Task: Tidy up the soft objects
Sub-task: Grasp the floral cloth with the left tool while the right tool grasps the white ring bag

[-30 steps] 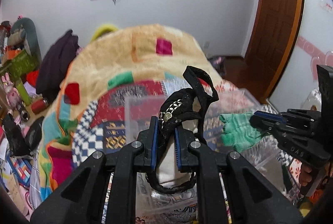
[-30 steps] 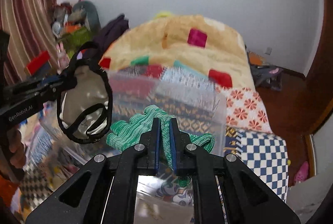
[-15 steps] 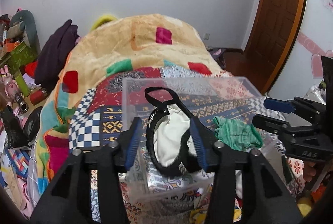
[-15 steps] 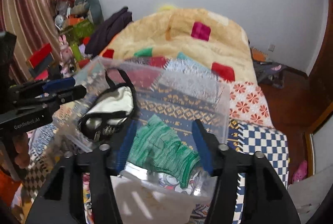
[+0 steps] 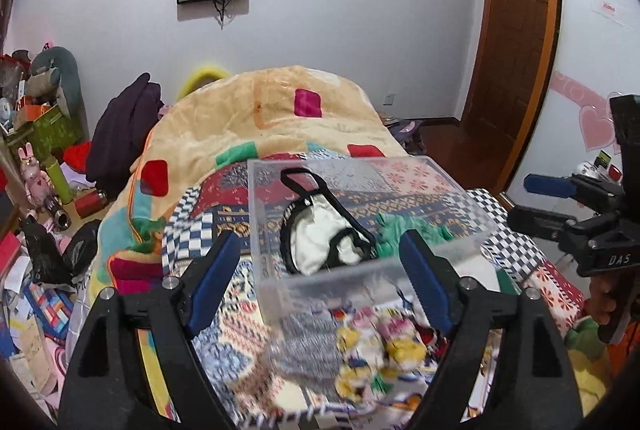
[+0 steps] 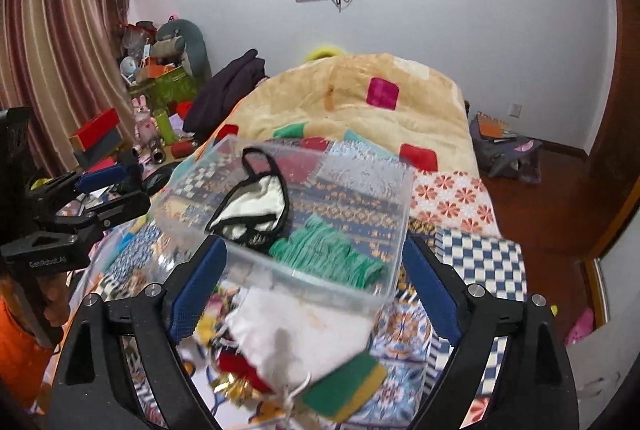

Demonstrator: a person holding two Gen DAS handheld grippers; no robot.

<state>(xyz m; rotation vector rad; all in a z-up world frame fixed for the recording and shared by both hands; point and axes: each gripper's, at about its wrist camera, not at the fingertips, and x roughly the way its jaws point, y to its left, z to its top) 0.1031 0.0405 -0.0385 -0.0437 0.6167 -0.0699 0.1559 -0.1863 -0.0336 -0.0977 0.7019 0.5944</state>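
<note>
Centre of both wrist views: clear rectangular plastic storage bin (image 5: pixel 360 226) on the patchwork-quilted bed (image 5: pixel 296 118), holding a white satin eye mask with black trim and strap (image 5: pixel 320 240) and, touching it on the right, a crumpled green knitted cloth (image 6: pixel 328 256). Left gripper (image 5: pixel 320 278) jaws spread wide, holding nothing; right gripper (image 6: pixel 310 280) likewise released and empty, each hovering at the bin's near rim. Lower frame, just in front of the bin, more soft items lie on the quilt: a white drawstring pouch (image 6: pixel 296 334), a green-and-yellow sponge-like pad (image 6: pixel 346 386), and a blurred multicoloured fabric piece (image 5: pixel 380 350), possibly socks, too smeared to tell.

Handling judgement: all are light, limp and non-fragile; they will sag and trail when lifted. Pinch the pouch at its bunched neck, the pad across its flat edges. The mask's loose strap could snag on the rim.

Room: bin walls are thin and light, so a bump may shift it. Open space remains along the bin's left and far side. Bed drops off at frame right; clutter lines frame left.
</note>
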